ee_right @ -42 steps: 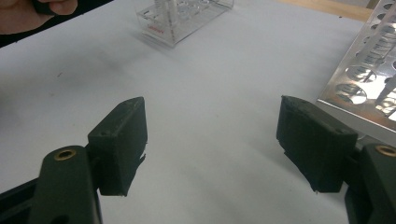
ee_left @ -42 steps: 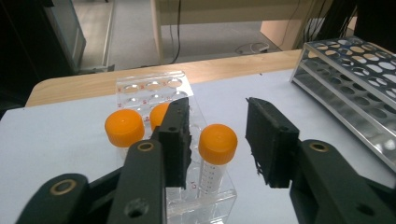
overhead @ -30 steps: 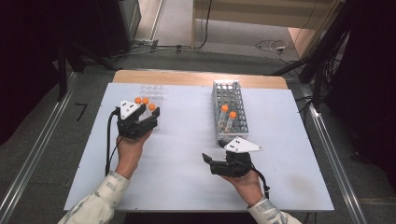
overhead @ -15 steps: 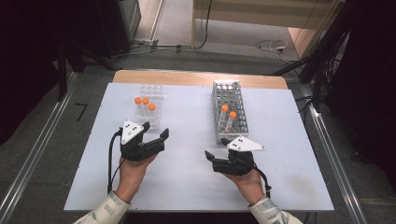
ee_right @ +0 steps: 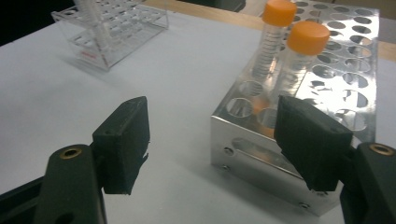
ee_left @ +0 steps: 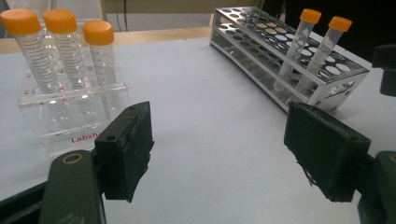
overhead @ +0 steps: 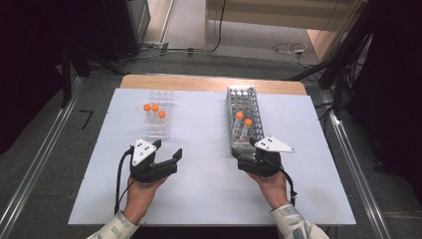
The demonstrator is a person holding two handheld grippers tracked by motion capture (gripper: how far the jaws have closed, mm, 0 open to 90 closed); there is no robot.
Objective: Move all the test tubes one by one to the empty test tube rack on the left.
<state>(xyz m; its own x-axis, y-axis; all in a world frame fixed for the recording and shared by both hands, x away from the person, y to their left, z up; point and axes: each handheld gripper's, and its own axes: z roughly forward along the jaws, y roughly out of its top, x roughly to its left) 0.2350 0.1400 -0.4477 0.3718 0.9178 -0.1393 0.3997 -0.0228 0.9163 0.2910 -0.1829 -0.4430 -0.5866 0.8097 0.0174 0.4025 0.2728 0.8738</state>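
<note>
Your metal tube rack (ee_right: 299, 140) is polished and mirror-bright, with screw heads along its side. The rack to its left, the clear rack (ee_left: 70, 116), is glossy see-through plastic with red lettering. The tubes (ee_left: 46, 65) are clear plastic under smooth matt orange caps (ee_left: 58, 21). Your gripper fingers (ee_left: 128, 149) wear matt black pads, frayed at the edges. The table (overhead: 204, 149) has a matt pale sheet over a wooden top.

Red lettering beginning "Labsh" stands on the front of the clear plastic tube rack (ee_left: 70, 126), its end hidden.
</note>
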